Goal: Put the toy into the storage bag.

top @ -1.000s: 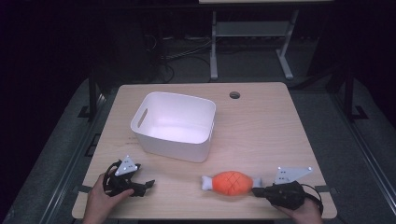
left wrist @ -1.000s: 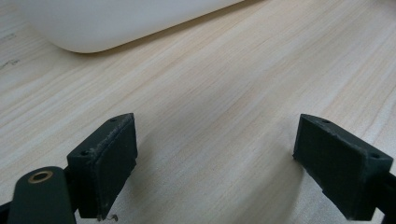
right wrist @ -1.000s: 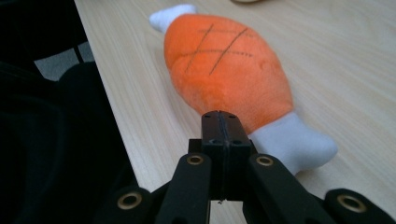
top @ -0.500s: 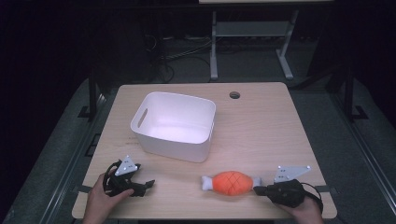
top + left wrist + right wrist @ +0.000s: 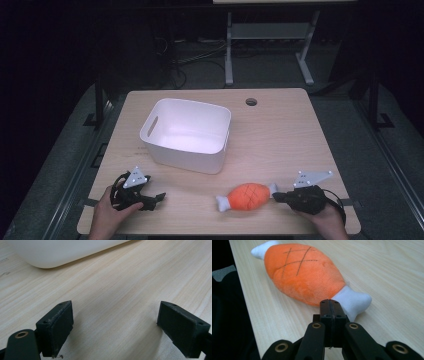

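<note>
- Plush drumstick (image 5: 248, 196) lies flat on the counter (image 5: 280, 140), front right, below and right of the white bin (image 5: 186, 134) and apart from it.
- Right tool (image 5: 278, 197) sits just beside the toy's white bone end (image 5: 354, 302), jaws pressed together on nothing.
- Left tool (image 5: 156, 196) rests low over bare counter at front left, jaws spread wide, nothing between them.
- Likely step: grab the toy for the bin. The right tool should open first, then straddle the thin bone end or the narrow edge of the orange body (image 5: 304, 275), and close firmly, since plush squashes and slips.
- Lift well clear of the bin rim before moving over it.
- Hard to tell: whether the right tool's tips touch the bone end or stop just short.
- The bin's inside floor is partly hidden by its near wall; the left gripper view cuts off all but its bottom edge (image 5: 62, 255).
</note>
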`<state>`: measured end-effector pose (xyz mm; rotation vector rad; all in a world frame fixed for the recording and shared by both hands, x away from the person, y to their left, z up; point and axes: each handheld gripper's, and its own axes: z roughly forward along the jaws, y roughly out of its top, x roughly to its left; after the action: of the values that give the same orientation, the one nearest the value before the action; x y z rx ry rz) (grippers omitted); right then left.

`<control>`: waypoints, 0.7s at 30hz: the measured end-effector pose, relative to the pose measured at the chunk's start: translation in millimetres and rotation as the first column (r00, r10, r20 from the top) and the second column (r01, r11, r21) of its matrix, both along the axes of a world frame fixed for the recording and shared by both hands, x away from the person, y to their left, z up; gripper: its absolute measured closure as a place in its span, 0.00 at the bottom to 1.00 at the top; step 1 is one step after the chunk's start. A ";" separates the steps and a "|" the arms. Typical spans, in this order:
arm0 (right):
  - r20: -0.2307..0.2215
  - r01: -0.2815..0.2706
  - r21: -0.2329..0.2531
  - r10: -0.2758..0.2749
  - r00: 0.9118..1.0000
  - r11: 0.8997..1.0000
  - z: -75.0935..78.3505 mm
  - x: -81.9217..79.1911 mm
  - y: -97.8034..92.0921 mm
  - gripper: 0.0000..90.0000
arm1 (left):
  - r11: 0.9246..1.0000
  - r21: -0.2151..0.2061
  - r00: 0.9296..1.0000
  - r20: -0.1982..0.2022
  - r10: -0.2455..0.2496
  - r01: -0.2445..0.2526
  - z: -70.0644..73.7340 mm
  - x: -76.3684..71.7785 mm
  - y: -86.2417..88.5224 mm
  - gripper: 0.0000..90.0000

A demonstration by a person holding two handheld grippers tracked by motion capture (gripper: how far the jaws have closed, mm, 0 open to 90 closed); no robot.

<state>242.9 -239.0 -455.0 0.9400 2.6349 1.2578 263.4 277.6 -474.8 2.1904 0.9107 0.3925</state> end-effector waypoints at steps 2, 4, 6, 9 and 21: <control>0.002 0.001 -0.004 -0.001 1.000 1.000 -0.2 3.2 -0.3 0.99 | 1.000 0.000 1.000 0.000 0.000 0.000 0.0 0.0 0.0 0.14; 0.006 0.003 -0.008 -0.003 1.000 1.000 -0.4 6.2 0.0 0.99 | 1.000 0.000 1.000 0.000 0.000 0.000 0.0 0.0 0.0 0.14; 0.003 0.001 -0.010 -0.001 1.000 1.000 -0.5 9.1 0.6 0.99 | 1.000 0.000 1.000 0.000 0.000 0.000 0.0 0.0 0.0 0.14; 0.010 -0.001 -0.015 0.001 1.000 1.000 -1.5 15.9 3.9 0.99 | 1.000 0.000 1.000 0.000 0.000 0.000 0.0 0.0 0.0 0.14; 0.014 0.001 -0.025 0.000 1.000 1.000 -1.7 38.6 12.1 0.99 | 1.000 0.000 1.000 0.000 0.000 0.000 0.0 0.0 0.0 0.14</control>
<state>281.4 -227.0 -456.6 0.9248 2.6330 1.2239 263.4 277.6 -474.8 2.1906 0.9108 0.3924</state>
